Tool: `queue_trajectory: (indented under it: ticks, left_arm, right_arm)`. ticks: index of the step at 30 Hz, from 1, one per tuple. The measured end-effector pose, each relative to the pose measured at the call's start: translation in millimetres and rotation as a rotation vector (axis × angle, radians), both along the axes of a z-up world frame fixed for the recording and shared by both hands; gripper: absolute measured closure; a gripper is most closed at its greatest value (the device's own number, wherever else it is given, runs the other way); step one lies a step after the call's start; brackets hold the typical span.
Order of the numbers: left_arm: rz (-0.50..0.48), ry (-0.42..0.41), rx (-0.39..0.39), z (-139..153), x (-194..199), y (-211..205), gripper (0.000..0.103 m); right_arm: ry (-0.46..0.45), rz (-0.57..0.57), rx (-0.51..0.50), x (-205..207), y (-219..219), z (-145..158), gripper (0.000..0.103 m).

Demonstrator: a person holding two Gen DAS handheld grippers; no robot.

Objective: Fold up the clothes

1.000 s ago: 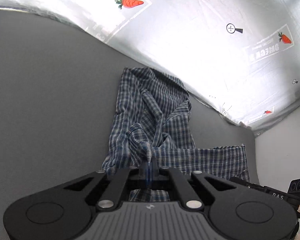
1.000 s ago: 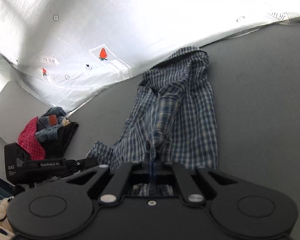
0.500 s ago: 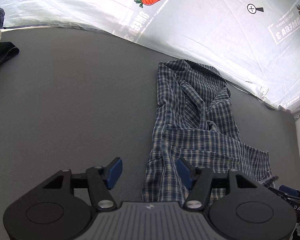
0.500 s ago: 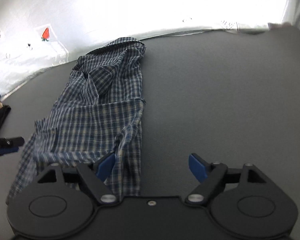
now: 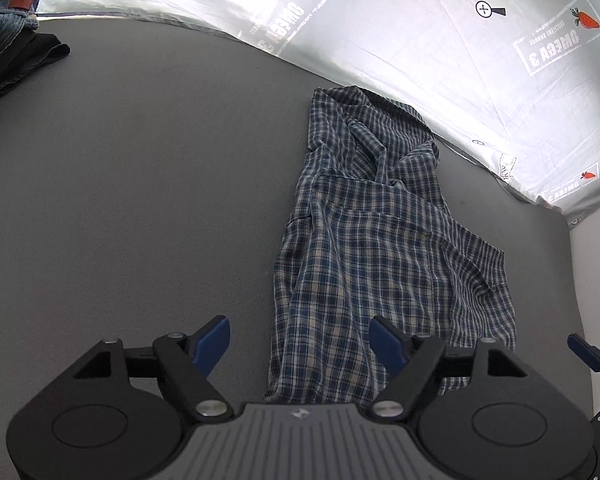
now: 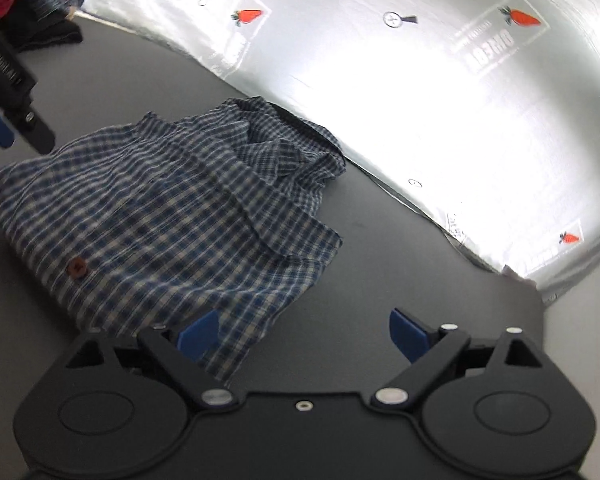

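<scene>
My left tongs [image 5: 300, 340] and right tongs [image 6: 306, 332] are opening, released; the plaid shirt [image 5: 380, 248] lies part-folded on the counter [image 5: 140, 200], further folds left, I judge

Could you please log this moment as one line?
left gripper: opening, empty | right gripper: opening, empty | blue-and-white checked cotton shirt: lying on grey table

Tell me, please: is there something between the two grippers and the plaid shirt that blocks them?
Nothing visible does. The plaid shirt lies alone on the gray table, directly ahead of the left gripper and the right gripper, whose jaws are opening. The clothes pile lies far off.
</scene>
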State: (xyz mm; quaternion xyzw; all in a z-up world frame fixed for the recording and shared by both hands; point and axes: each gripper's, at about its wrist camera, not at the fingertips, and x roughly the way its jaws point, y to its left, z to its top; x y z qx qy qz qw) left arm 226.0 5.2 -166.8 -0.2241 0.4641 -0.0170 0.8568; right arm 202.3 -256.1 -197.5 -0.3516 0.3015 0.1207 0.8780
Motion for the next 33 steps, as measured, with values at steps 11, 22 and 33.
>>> queue_trajectory:
  ticks: [11, 22, 33]
  left_arm:
    - [-0.012, 0.055, -0.234, -15.4, -46.2, 6.0, 0.014]
    - [0.024, 0.164, -0.451, -53.9, -36.1, -5.3, 0.010]
    - [0.338, 0.112, -0.614, -79.4, -20.4, -0.1, 0.013]
  right_arm:
    - [-0.207, 0.281, -0.376, -76.6, 58.0, -68.1, 0.004]
    - [-0.242, 0.261, -0.420, -40.4, 84.6, -75.8, 0.002]
    - [-0.307, 0.262, -0.472, -37.5, 66.4, -74.8, 0.010]
